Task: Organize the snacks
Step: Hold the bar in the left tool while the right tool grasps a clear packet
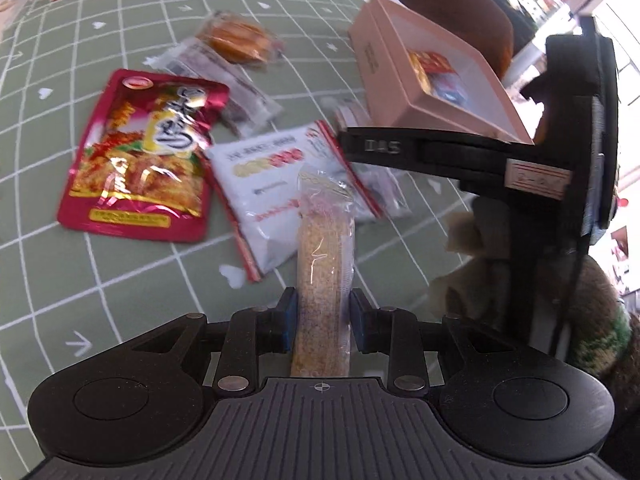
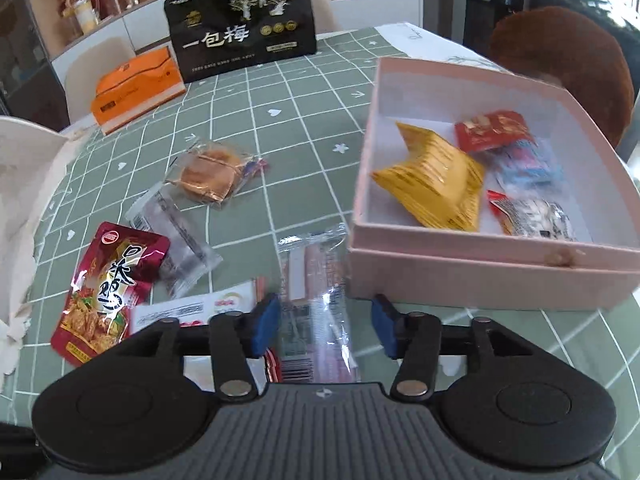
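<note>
Snacks [image 2: 104, 292] litter a green grid tablecloth [image 2: 304, 120] before white shelving [image 2: 100, 8]

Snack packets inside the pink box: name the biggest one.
The yellow packet, at the left of the box. It is plainly larger than the red, blue and silvery packets beside it.

- Box [image 2: 472, 268] sits right of frame, packets [image 2: 436, 184] inside.
- Loose snacks [image 2: 208, 176] lie left of it on the tablecloth [image 2: 312, 120].
- Bag [image 2: 240, 36] stands at upper centre.
</note>
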`<state>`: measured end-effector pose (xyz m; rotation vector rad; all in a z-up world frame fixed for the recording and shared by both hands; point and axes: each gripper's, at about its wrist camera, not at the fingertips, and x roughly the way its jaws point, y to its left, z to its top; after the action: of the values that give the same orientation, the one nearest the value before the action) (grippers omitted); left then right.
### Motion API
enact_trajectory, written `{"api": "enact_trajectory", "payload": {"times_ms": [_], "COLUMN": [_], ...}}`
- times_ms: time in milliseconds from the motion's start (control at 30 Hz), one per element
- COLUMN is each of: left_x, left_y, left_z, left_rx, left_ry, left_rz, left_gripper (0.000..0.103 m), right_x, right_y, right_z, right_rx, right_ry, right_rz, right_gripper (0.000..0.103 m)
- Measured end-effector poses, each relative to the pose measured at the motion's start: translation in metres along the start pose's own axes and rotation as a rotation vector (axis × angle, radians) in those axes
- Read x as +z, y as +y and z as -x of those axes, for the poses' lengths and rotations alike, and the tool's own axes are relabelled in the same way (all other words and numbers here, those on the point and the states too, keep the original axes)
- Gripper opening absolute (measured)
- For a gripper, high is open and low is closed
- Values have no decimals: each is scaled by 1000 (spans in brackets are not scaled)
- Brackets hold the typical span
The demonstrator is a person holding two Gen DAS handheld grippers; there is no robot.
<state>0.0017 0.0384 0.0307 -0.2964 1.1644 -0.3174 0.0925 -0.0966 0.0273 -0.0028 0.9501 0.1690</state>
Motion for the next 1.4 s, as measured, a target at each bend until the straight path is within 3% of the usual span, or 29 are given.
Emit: {"api": "enact_trajectory", "payload": {"times_ms": [200, 333, 567, 733, 933, 1400], "left_x": [-5, -6, -6, -7, -6, 1], "left_y": [-12, -18, -30, -45, -58, -64], "left_z": [-3, -4, -8, -14, -21, -28], "left_rx": [7, 8, 17, 40, 56, 27], "left_ry": [23, 28, 28, 12, -2, -21], "left_rz": [-39, -55, -101, -165, -228, -261], "left_gripper": [32, 32, 33, 33, 33, 33], "right_x": [-18, -40, -82, -102, -103, -91], "right_y": [1, -17, -56, -64, -68, -64], "right_z": [13, 34, 71, 86, 83, 70], "right_rx": [-30, -26, -104, -110, -133, -102], "right_ry": [2, 19, 30, 18, -20, -44], "right_rz": [92, 90, 4, 2, -25, 17], "right_gripper": [45, 45, 45, 51, 62, 56]}}
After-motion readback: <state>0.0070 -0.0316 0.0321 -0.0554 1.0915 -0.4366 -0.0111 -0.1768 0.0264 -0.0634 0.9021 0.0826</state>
